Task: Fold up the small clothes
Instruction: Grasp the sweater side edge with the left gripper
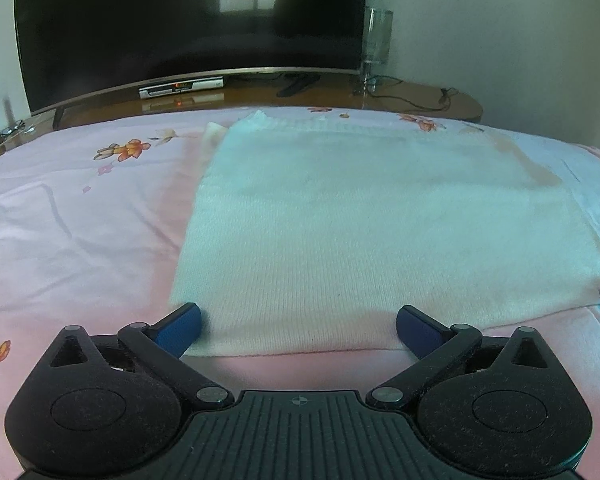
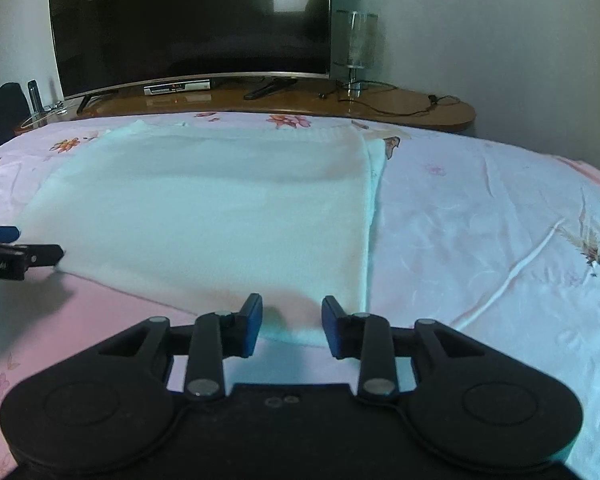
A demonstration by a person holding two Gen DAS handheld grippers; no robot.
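A folded white sweater lies flat on the pink flowered bed. The left gripper has its jaws wide apart at the sweater's near edge. The right gripper has its jaws partly open astride that edge, not pressing it.

- Bedsheet, pink, printed with orange flowers, lightly creased.
- Television, large, curved, screen dark, standing on its feet.
- Wooden shelf, brown, beyond the bed, bearing the television.
- Set-top box beneath the screen, red display lit.
- Lamp with clear cylindrical shade, possibly glass, beside the television.
- Black cable trailing across the shelf.
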